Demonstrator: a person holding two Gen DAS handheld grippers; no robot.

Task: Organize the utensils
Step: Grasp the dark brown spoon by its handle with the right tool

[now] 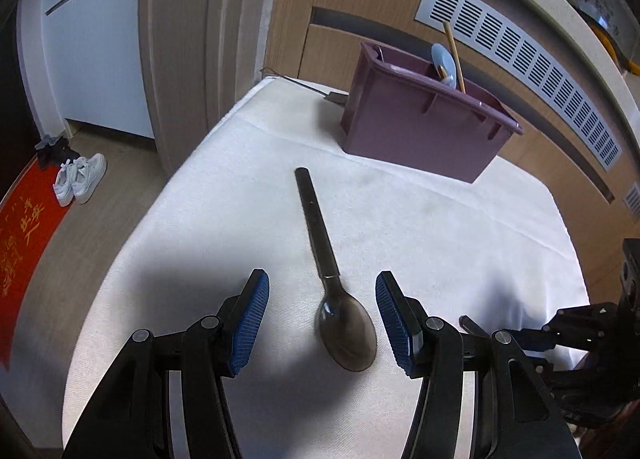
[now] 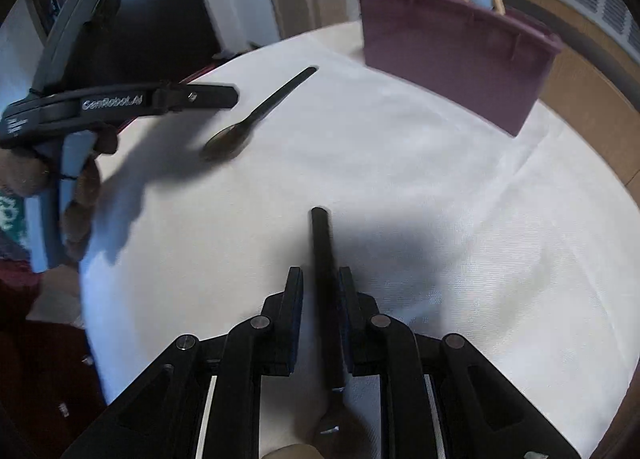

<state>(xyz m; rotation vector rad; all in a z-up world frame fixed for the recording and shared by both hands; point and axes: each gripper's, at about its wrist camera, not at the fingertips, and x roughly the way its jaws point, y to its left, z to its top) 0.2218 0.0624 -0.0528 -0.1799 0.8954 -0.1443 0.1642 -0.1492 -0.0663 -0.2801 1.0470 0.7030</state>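
Note:
A black-handled metal spoon (image 1: 332, 279) lies on the white table (image 1: 240, 199), bowl toward me. My left gripper (image 1: 322, 303) is open, its blue pads either side of the spoon's bowl, not touching it. The same spoon (image 2: 256, 115) and left gripper (image 2: 208, 97) show in the right wrist view. My right gripper (image 2: 320, 287) has its jaws close around the black handle of a second utensil (image 2: 324, 279) that lies on the cloth; a narrow gap remains on the left side. A purple bin (image 1: 424, 123) at the back holds a blue spoon (image 1: 444, 61) and chopsticks (image 1: 454, 55).
The purple bin (image 2: 456, 47) stands at the table's far edge by a wooden wall with vents. A small object (image 1: 336, 97) lies left of the bin. White shoes (image 1: 80, 179) and a red mat (image 1: 28, 251) are on the floor to the left.

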